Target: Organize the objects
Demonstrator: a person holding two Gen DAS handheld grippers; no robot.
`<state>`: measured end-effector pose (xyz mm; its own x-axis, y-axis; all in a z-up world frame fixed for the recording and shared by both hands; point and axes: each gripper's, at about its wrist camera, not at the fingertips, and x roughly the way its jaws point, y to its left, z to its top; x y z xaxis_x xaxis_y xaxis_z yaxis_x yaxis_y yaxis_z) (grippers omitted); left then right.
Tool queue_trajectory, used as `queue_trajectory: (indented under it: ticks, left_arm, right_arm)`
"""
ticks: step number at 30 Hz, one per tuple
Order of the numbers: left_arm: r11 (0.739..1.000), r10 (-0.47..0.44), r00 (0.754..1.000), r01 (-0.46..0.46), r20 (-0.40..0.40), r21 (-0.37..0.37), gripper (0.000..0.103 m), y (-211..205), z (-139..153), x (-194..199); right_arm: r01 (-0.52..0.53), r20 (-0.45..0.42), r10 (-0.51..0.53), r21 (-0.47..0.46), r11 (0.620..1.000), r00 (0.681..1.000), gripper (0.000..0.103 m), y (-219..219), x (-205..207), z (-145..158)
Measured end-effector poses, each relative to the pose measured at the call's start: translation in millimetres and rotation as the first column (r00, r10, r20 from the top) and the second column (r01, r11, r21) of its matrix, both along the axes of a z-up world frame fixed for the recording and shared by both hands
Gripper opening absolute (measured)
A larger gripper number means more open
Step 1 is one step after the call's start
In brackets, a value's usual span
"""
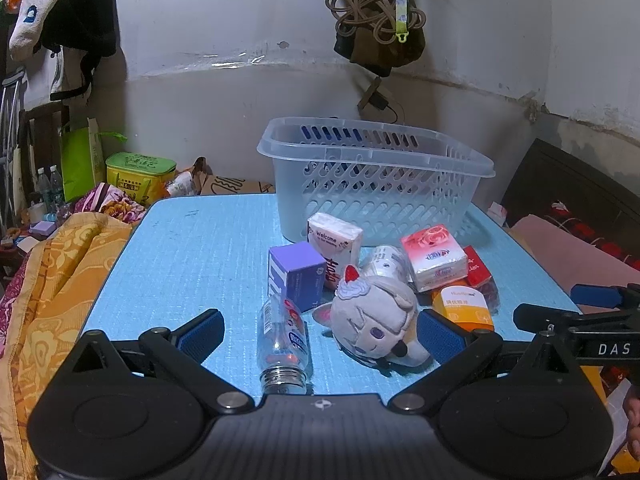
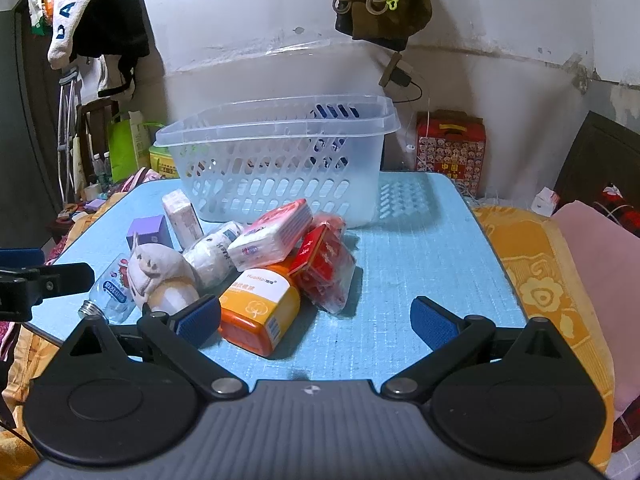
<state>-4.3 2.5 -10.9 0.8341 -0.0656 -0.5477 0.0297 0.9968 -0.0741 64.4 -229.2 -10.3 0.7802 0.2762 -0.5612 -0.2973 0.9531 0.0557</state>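
Left wrist view: the translucent pale-blue slotted plastic basket [image 1: 372,176] stands at the far side of the light-blue table [image 1: 192,264], and through its slots nothing shows inside, so the sorting looks barely begun (its floor is partly hidden, so I cannot be sure). Everything waits in a heap just in front of the basket: a white "Welcome" tissue pack [image 1: 334,244] touching the basket's near wall, a purple cardboard box [image 1: 298,274] beside it, a pink rose-printed tissue pack [image 1: 434,258], a red packet [image 1: 478,268], an orange-and-white plastic tub [image 1: 466,306], a white wrapped roll [image 1: 386,262], a grey plush doll head [image 1: 374,320], and nearest of all a clear empty plastic bottle [image 1: 284,342] lying on its side, its threaded neck away from the basket. The left gripper [image 1: 320,334] is spread wide and holds nothing; the bottle and the plush lie between its blue pads [image 1: 200,334], still apart from them.

Right wrist view: the same basket [image 2: 280,164] sits beyond the heap. The right gripper [image 2: 316,322] is also spread wide and empty. The orange tub [image 2: 260,312] lies on the near side of the heap from the basket, just beside the left-hand pad [image 2: 198,320], seemingly not touching; the red packet [image 2: 324,268] leans right behind it. The bare table [image 2: 420,248] fills most of the gap between the fingers.

Judging by this, every item is left to move, and the tub or bottle seems the handiest start.
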Motion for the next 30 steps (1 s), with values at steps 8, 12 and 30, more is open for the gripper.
queue_trajectory:
  ticks: [8, 12, 30]
  left_arm:
    - [1.0, -0.001, 1.0, 0.001, -0.004, -0.007, 0.103, 0.8, 0.0, -0.1]
    - [1.0, -0.002, 1.0, 0.002, -0.005, -0.01, 0.103, 0.9, -0.1, 0.0]
    - [1.0, -0.018, 1.0, 0.018, 0.006, -0.003, 0.103, 0.8, 1.5, -2.1]
  right_arm:
    - [-0.028, -0.001, 0.028, 0.004, 1.0, 1.0, 0.103, 0.8, -1.4, 0.0]
    - [-0.028, 0.001, 0.028, 0.004, 1.0, 1.0, 0.103, 1.0, -2.0, -0.2]
    - [-0.002, 0.157, 0.009, -0.047, 0.999, 0.988, 0.102, 3.0, -11.9, -1.0]
